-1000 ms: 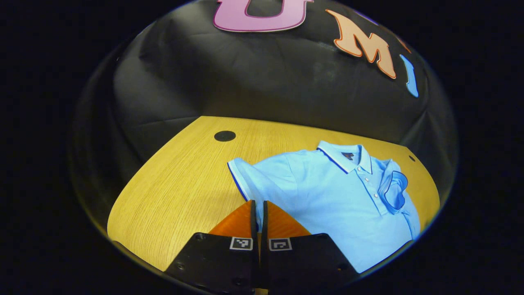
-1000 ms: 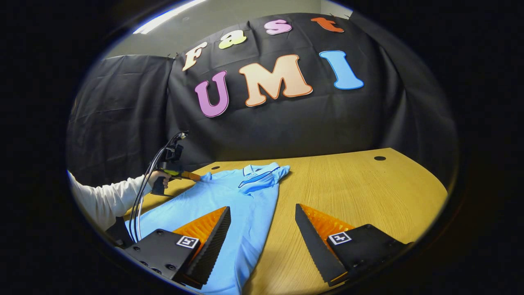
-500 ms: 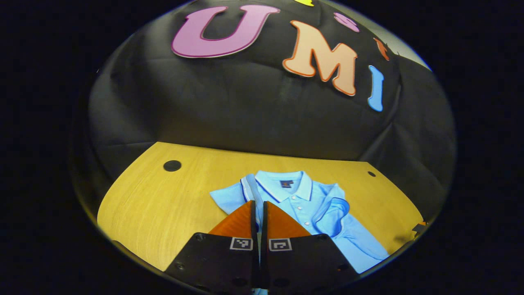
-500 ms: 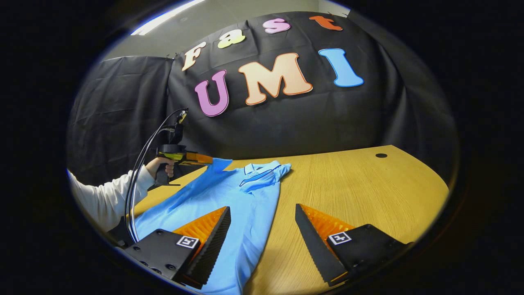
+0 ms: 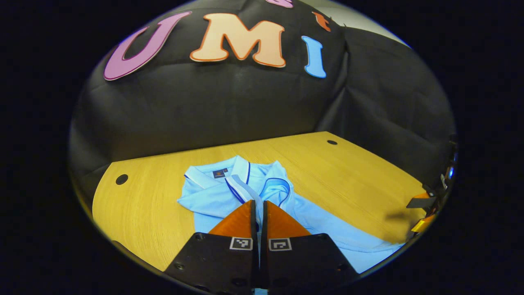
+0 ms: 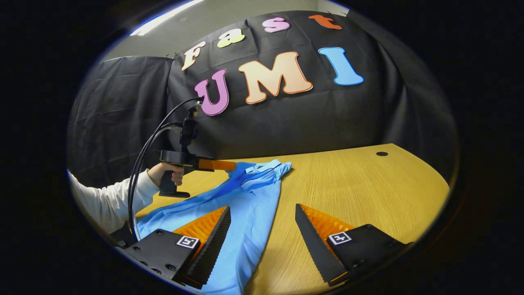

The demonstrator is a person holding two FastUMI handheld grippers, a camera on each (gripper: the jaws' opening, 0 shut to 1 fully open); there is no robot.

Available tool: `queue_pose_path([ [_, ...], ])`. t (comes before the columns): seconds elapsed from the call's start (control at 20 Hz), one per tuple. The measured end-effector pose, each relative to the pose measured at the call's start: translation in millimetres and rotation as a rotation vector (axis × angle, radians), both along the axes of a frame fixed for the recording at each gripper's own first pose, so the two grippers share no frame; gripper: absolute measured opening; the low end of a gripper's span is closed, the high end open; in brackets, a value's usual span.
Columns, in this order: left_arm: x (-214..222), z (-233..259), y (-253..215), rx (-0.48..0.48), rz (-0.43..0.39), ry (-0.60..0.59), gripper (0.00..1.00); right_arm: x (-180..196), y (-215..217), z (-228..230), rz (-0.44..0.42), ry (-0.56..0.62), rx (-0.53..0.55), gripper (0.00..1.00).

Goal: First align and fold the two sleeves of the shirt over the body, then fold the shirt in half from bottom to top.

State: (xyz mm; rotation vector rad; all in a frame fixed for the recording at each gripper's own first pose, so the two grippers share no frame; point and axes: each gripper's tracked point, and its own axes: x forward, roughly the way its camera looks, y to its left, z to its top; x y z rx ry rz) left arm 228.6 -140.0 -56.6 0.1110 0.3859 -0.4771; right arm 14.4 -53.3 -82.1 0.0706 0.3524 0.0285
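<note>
We see a light blue polo shirt [image 5: 213,200] on the wooden tabletop [image 5: 348,180], one sleeve [image 5: 245,192] lifted over its body. The left gripper [image 5: 258,213] has its jaws pinched on that sleeve; the right gripper [image 6: 262,233] has its jaws wide, holding nothing

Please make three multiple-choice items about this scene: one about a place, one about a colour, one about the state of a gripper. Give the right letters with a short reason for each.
1. Where does the shirt lie?
A. on the wooden table
B. on the floor
C. on a chair

2. What colour is the shirt?
A. red
B. light blue
C. white

3. How is the right gripper?
A. shut on the collar
B. shut on a sleeve
C. open, holding nothing

Answers: 1 A, the cloth is spread on the wood. 2 B, it is light blue with dark trim. 3 C, its fingers stand wide apart, while the left gripper is shut on the sleeve.
</note>
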Motion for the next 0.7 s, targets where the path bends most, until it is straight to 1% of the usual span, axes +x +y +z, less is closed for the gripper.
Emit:
queue_pose_path([
  [0.15,1.9,-9.8,-2.2,0.047,0.015,-0.011,0.00,0.9,-1.0,-0.1,-0.003,0.001,-0.001,0.98],
  [0.25,2.0,-8.3,-3.2,0.038,0.031,-0.017,0.02,0.6,-0.1,-0.1,-0.002,0.000,0.000,0.98],
  [0.3,0.2,-5.5,-5.4,0.024,0.036,-0.022,0.10,-0.1,-0.4,-1.3,-0.001,0.000,-0.001,0.98],
  [0.35,-0.8,-2.5,-2.1,0.017,0.049,-0.031,0.20,0.6,-0.3,-1.4,-0.001,0.001,-0.002,0.98],
  [0.4,-2.6,1.8,2.9,0.018,0.063,-0.050,0.35,0.3,0.6,-2.6,0.000,0.003,-0.003,0.98],
  [0.45,-4.0,7.5,7.7,0.033,0.080,-0.077,0.37,0.2,1.3,-3.5,0.000,0.007,-0.003,0.98],
  [0.5,-7.8,10.9,12.5,0.050,0.091,-0.099,0.57,-0.3,2.5,-5.6,0.001,0.012,-0.002,0.98],
  [0.6,-22.2,13.9,22.7,0.063,0.112,-0.106,0.95,-1.4,7.1,-8.3,0.007,0.020,0.000,0.98],
  [0.65,-32.2,13.8,28.9,0.062,0.122,-0.096,0.98,-1.5,9.1,-9.3,0.009,0.024,-0.001,0.99],
  [0.7,-42.3,14.1,34.4,0.052,0.130,-0.085,0.97,-3.0,10.6,-10.1,0.011,0.027,-0.002,0.98],
])
